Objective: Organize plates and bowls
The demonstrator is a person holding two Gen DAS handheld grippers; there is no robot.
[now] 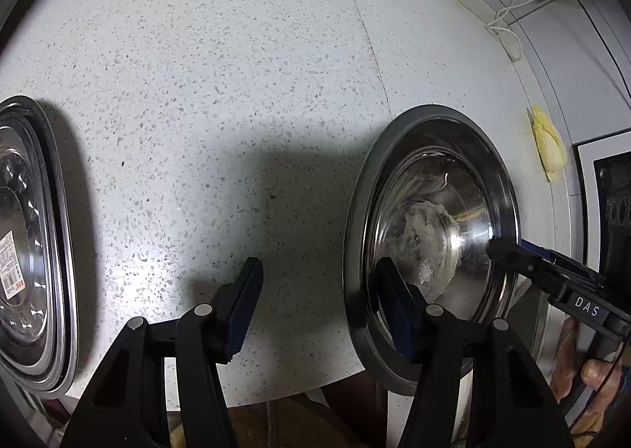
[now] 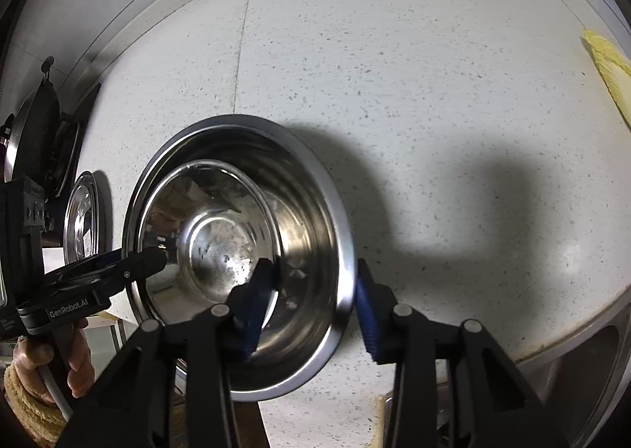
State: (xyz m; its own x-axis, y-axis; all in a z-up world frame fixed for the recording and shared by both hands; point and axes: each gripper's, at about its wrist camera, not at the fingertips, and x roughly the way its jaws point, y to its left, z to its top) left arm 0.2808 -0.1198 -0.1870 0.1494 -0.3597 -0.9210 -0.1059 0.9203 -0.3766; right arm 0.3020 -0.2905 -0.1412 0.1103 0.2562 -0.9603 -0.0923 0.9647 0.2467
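A wide-rimmed steel bowl (image 1: 430,219) (image 2: 236,211) stands upright on the speckled white counter (image 1: 236,93) near its front edge. My left gripper (image 1: 319,266) straddles the bowl's left rim, one finger inside and the other well out over the counter, so it is open. It also shows at the rim in the right wrist view (image 2: 157,256). My right gripper (image 2: 311,264) straddles the opposite rim, with its outer pad (image 2: 366,314) right at the rim's edge. Its inner pad stands clear of the wall, so it is open too. A hand holds each gripper.
A stack of steel plates (image 1: 23,243) (image 2: 83,219) lies to the bowl's left. A yellow cloth (image 1: 548,148) (image 2: 607,69) lies by the back wall, with wall sockets and a white cable (image 1: 508,22) beyond. A dark pan (image 2: 35,124) stands far left, an appliance (image 1: 611,191) at the right.
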